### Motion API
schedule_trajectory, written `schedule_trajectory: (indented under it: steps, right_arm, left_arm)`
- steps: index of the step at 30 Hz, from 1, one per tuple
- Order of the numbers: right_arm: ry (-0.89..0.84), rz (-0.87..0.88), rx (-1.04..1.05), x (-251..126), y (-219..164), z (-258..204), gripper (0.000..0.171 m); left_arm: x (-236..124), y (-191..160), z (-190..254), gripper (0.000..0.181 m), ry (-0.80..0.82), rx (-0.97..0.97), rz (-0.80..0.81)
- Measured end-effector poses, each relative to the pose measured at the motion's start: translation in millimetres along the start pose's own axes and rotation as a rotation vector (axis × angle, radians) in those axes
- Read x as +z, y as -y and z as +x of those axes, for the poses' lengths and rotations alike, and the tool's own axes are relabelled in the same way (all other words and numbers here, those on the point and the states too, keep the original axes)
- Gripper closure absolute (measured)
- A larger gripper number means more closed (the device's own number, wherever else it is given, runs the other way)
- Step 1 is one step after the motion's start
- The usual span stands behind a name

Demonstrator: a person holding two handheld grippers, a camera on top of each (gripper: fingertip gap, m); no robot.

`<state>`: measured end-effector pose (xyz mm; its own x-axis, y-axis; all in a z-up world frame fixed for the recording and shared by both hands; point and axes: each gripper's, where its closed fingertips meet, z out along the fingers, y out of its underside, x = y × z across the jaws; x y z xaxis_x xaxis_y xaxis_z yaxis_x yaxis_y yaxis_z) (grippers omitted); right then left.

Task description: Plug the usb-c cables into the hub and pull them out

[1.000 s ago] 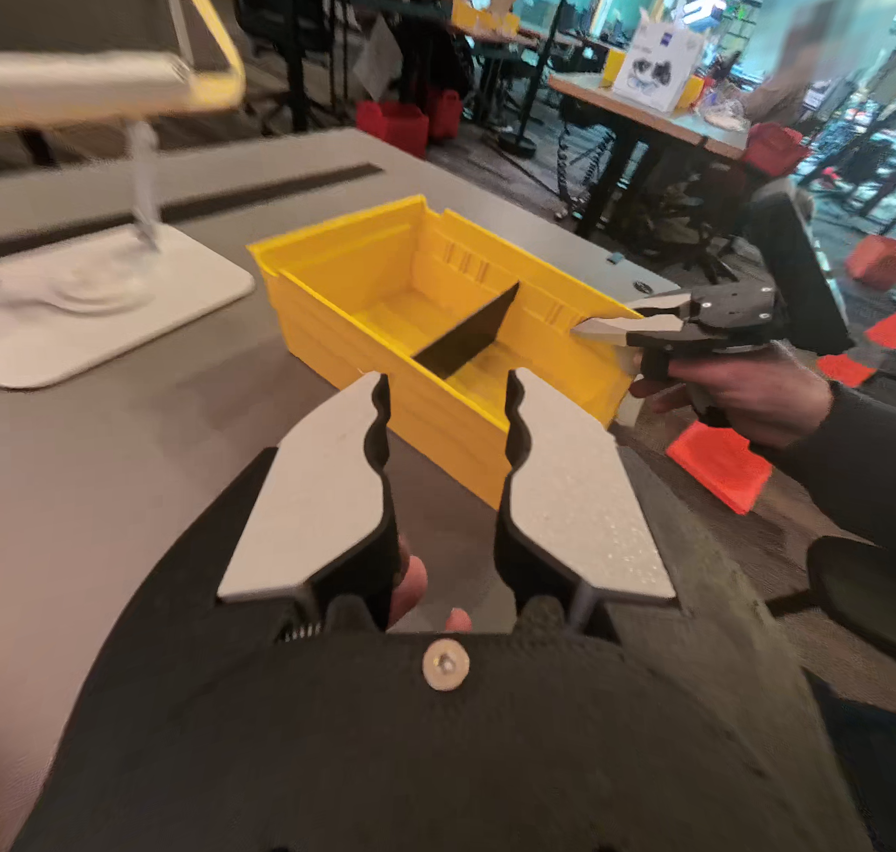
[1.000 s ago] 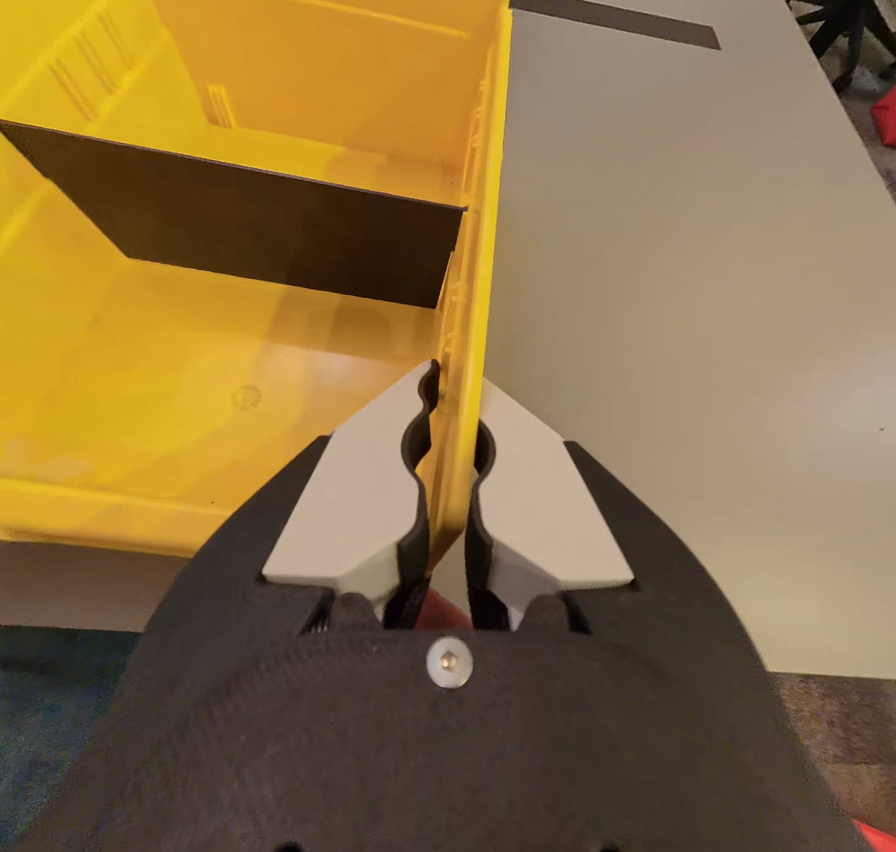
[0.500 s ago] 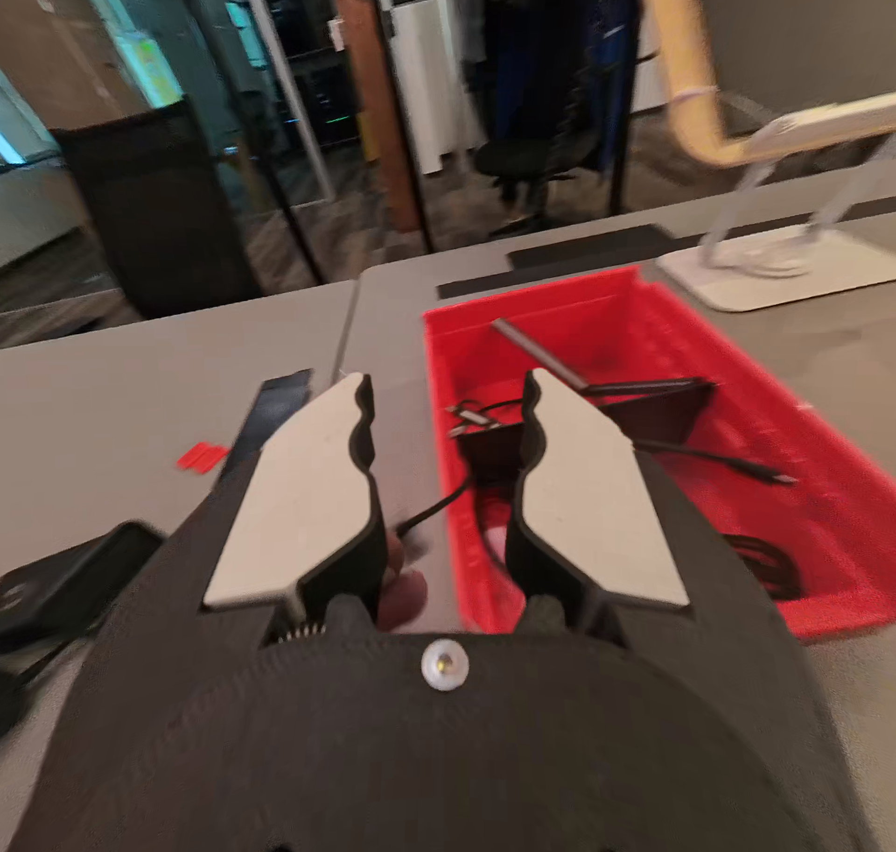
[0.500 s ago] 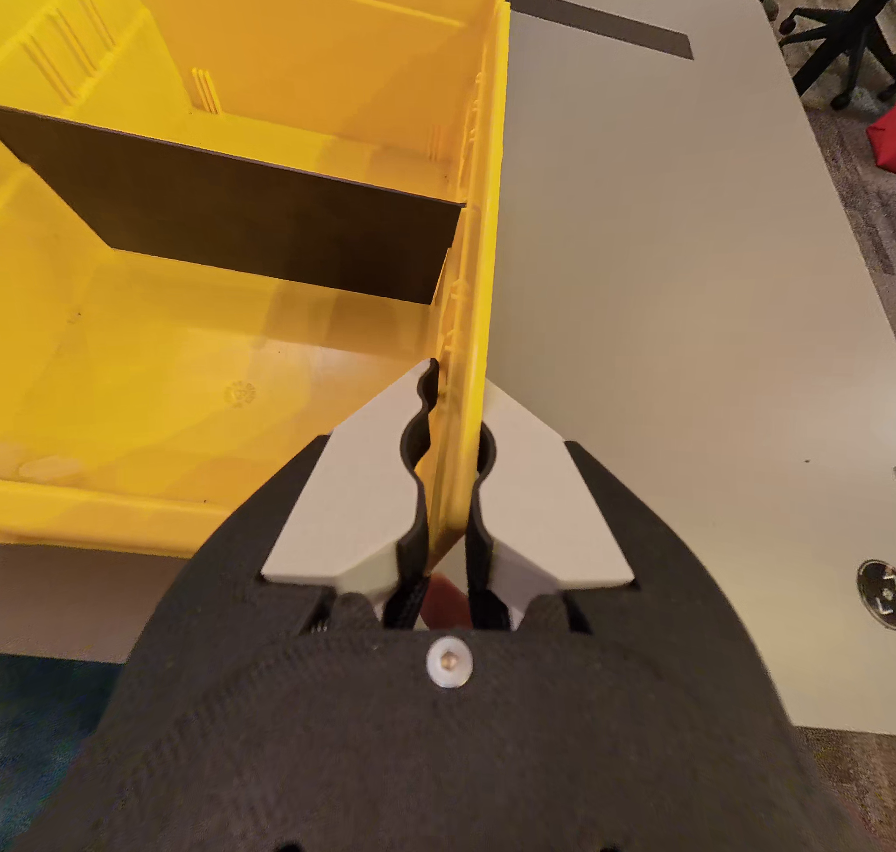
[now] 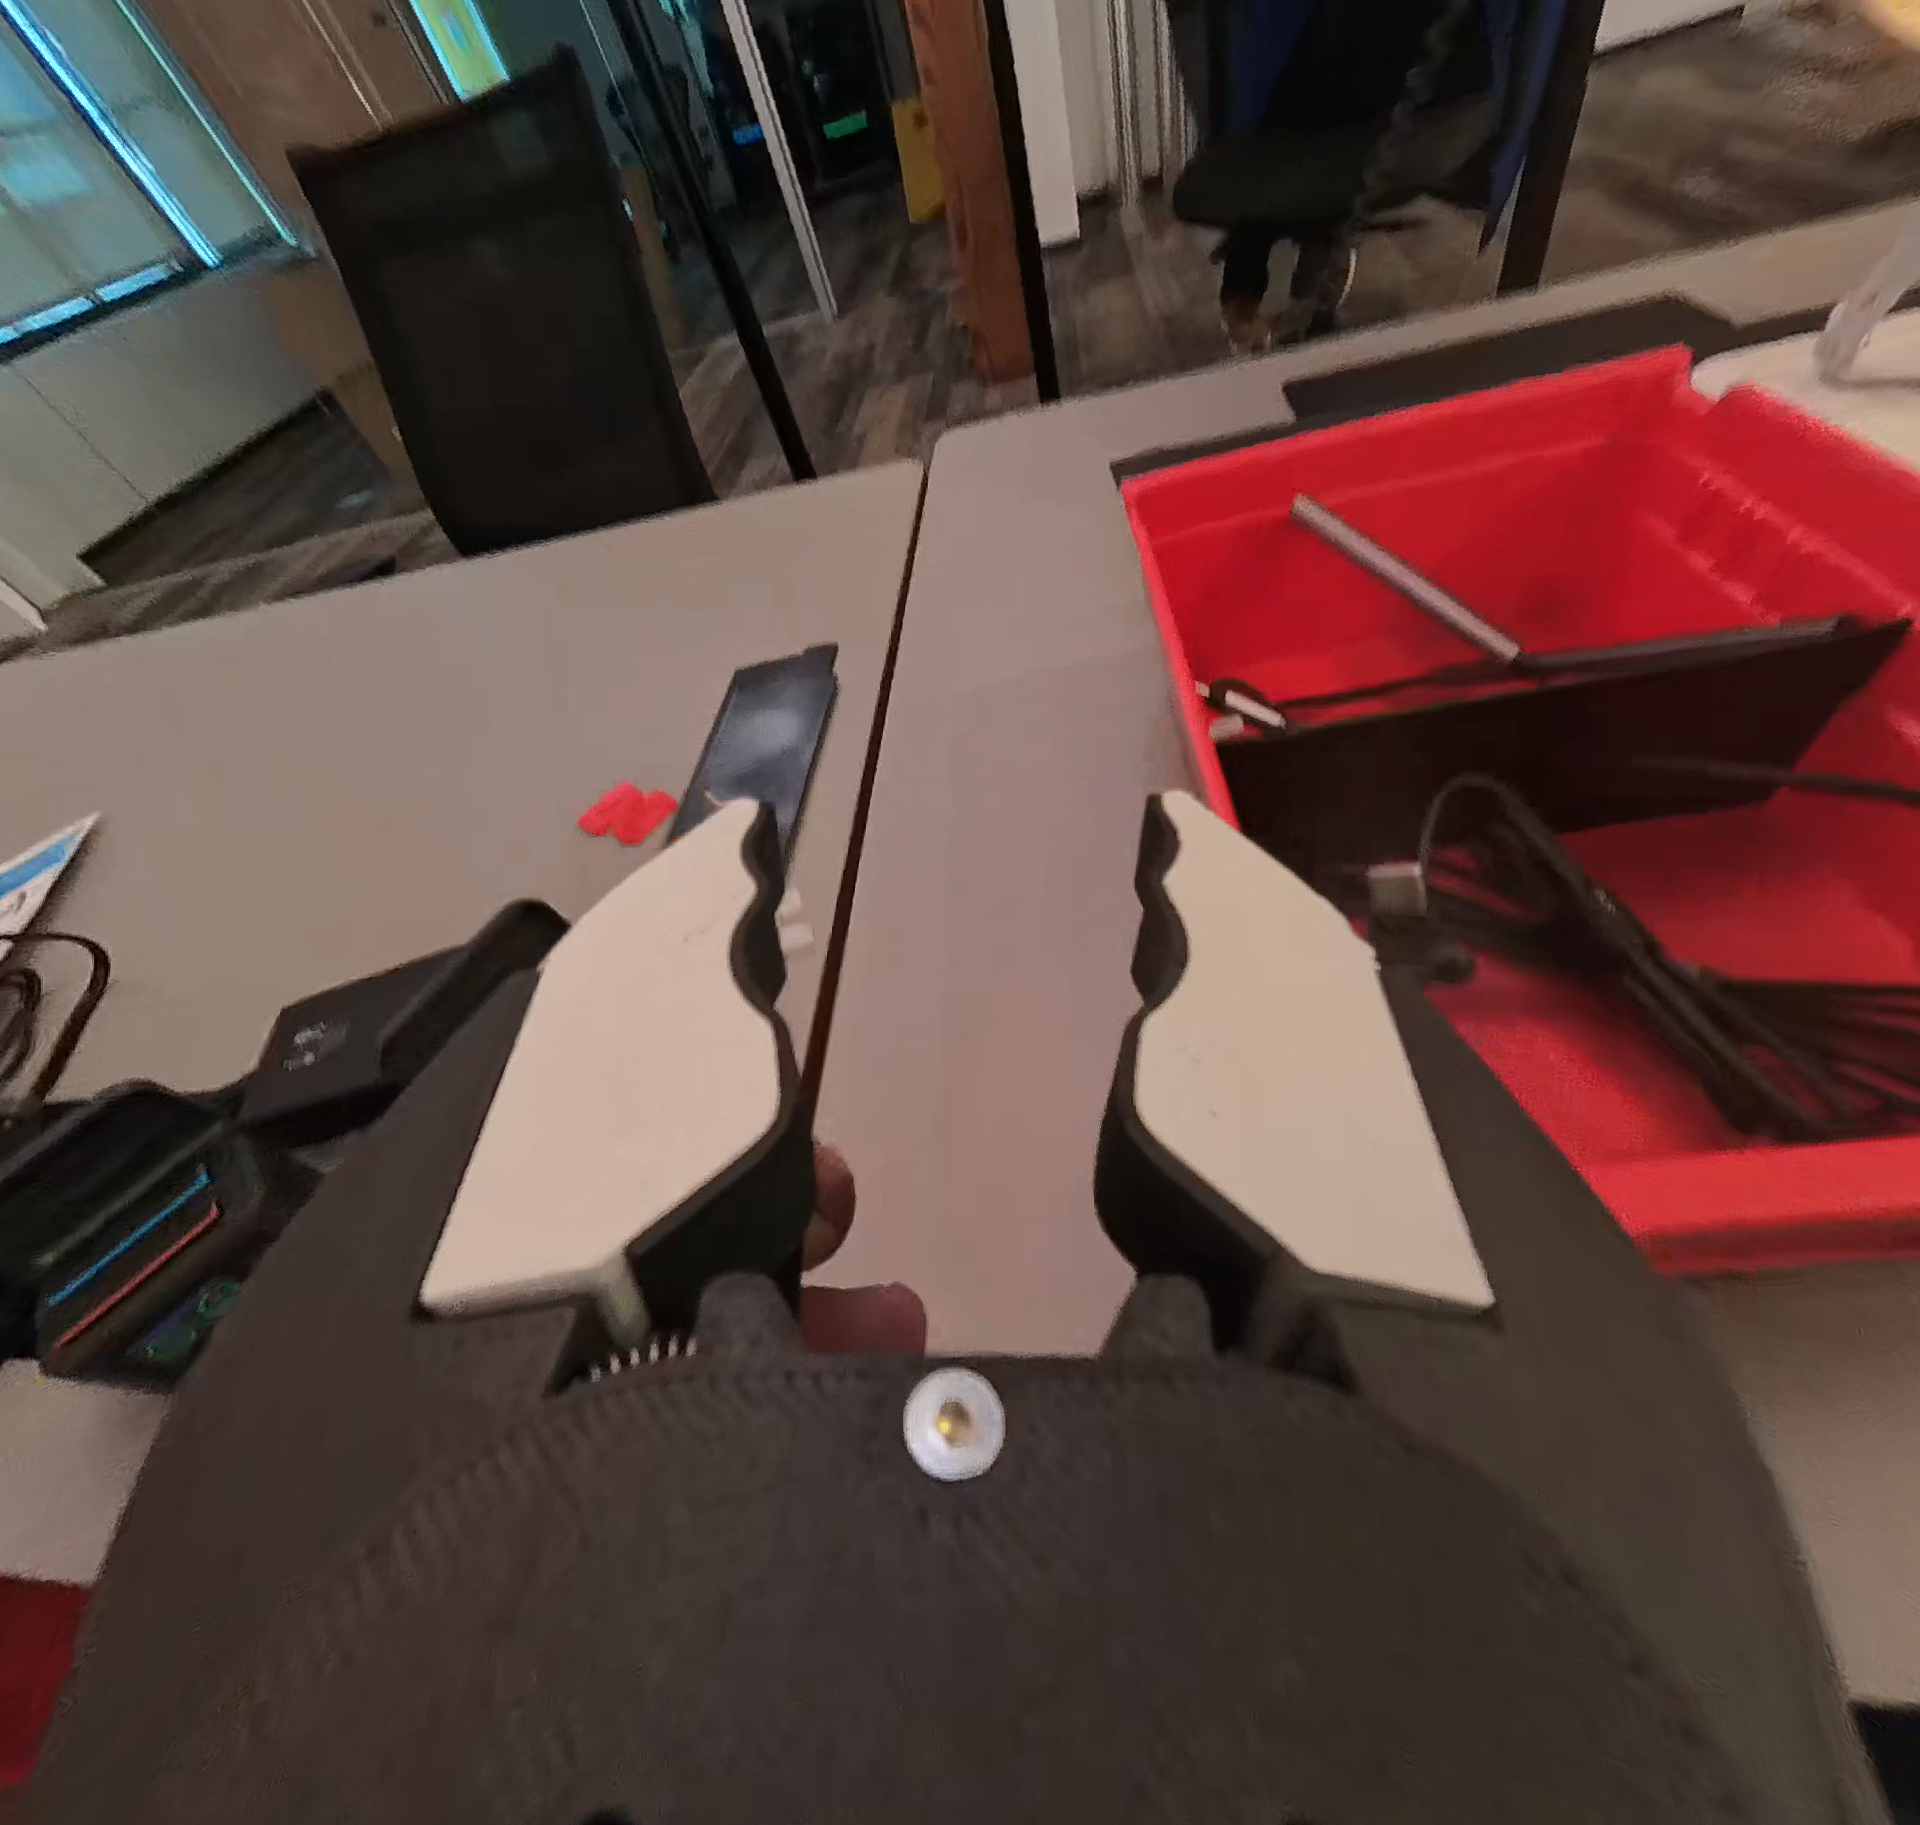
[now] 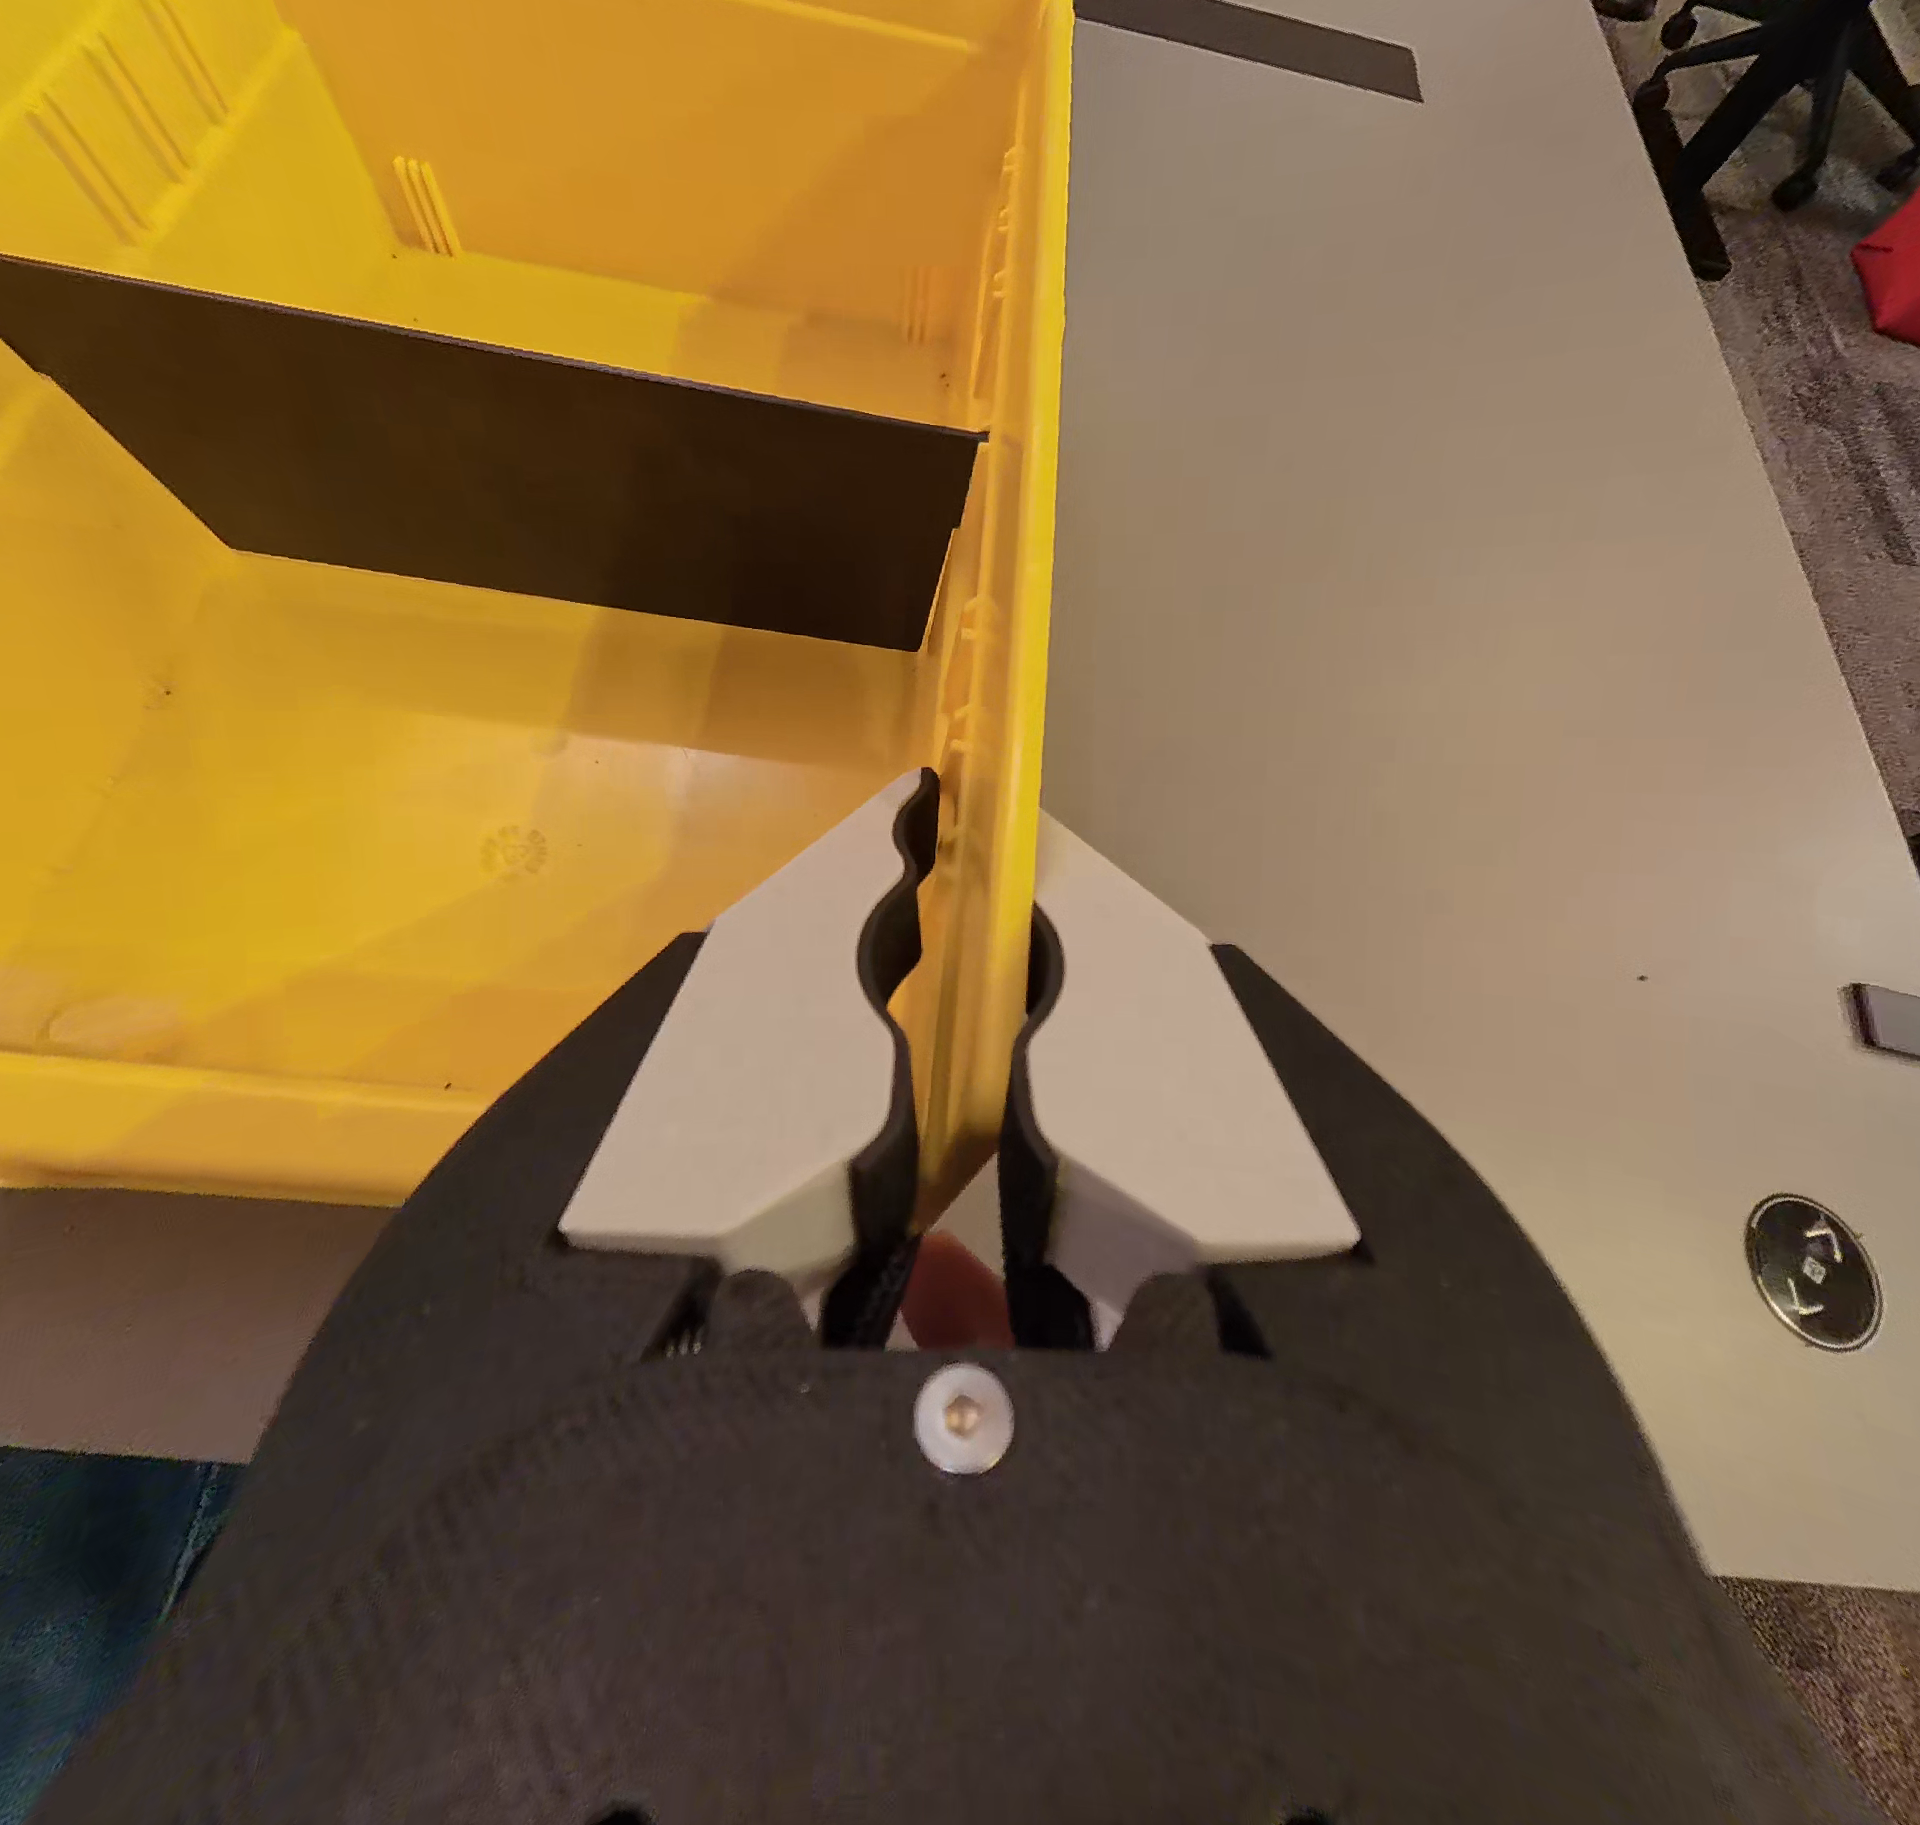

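Observation:
My left gripper [image 5: 953,817] is open and empty, held over the grey table's seam, just left of a red bin [image 5: 1403,425]. In the red bin lie a bundle of black cables [image 5: 1621,965] with a plug end [image 5: 1392,887], a slim grey bar [image 5: 1403,580] that may be the hub, and a black divider [image 5: 1558,726]. My right gripper [image 6: 987,825] is shut on the right side wall of an empty yellow bin [image 6: 520,113], near its front corner. A black divider [image 6: 520,487] crosses the yellow bin.
Left of my left gripper lie black electronic boxes [image 5: 114,1225], a black adapter [image 5: 343,1037], a dark flat strip [image 5: 764,736] and small red bits [image 5: 623,814]. Right of the yellow bin is bare grey table [image 6: 1403,632] with a round grommet [image 6: 1813,1271]; a chair base [image 6: 1766,61] stands beyond. The gap from one gripper's tips to the other's is roughly 80 centimeters.
My left gripper has swung left, away from the yellow bin to the left side of the red bin, and its jaws stand wider. My right gripper stays shut on the yellow bin's wall.

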<state>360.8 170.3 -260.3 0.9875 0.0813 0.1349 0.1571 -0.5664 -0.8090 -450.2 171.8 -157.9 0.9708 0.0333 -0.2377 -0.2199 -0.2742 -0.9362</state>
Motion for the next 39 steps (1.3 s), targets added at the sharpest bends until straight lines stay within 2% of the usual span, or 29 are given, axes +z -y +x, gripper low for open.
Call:
schedule_trajectory:
  steps: [5, 8, 12, 13, 15, 17, 26, 30, 33, 39]
  right_arm:
    - [-0.004, -0.001, 0.001, 3.2, 0.9, 8.2, 0.167]
    - [-0.007, -0.002, -0.004, 3.9, 1.0, 10.5, 0.167]
    - [-0.006, -0.001, -0.006, 4.3, 1.1, 12.0, 0.166]
    - [-0.005, -0.002, -0.007, 4.4, 1.1, 12.4, 0.166]
    - [-0.005, -0.002, -0.008, 4.9, 1.3, 13.5, 0.167]
    - [-0.007, -0.003, -0.012, 5.3, 1.3, 14.9, 0.166]
    - [-0.025, -0.01, -0.017, 6.1, -1.7, 34.6, 0.166]
    - [-0.041, -0.019, -0.012, 4.5, -6.3, 54.1, 0.166]
    - [-0.048, -0.025, -0.011, 1.4, -11.3, 70.5, 0.167]
    - [-0.047, -0.044, -0.013, -4.7, -22.3, 106.7, 0.167]
  left_arm:
    - [12.3, -40.9, 19.1, 0.111, -0.083, -0.002, -0.155]
    - [17.0, -51.7, 46.8, 0.112, -0.218, -0.034, -0.209]
    - [25.2, -70.6, 74.0, 0.112, -0.291, -0.019, -0.279]
    - [27.6, -75.6, 78.1, 0.117, -0.296, -0.012, -0.305]
    - [34.2, -82.0, 74.6, 0.145, -0.247, 0.027, -0.321]
    - [36.8, -84.0, 78.6, 0.175, -0.281, 0.006, -0.328]
    - [28.9, -94.5, 48.4, 0.175, -0.239, 0.013, -0.363]
    - [22.6, -103.7, 19.3, 0.176, -0.209, -0.056, -0.381]
    - [21.1, -108.4, 5.5, 0.176, -0.201, -0.039, -0.38]
    - [23.2, -109.9, -2.2, 0.176, -0.187, -0.094, -0.369]
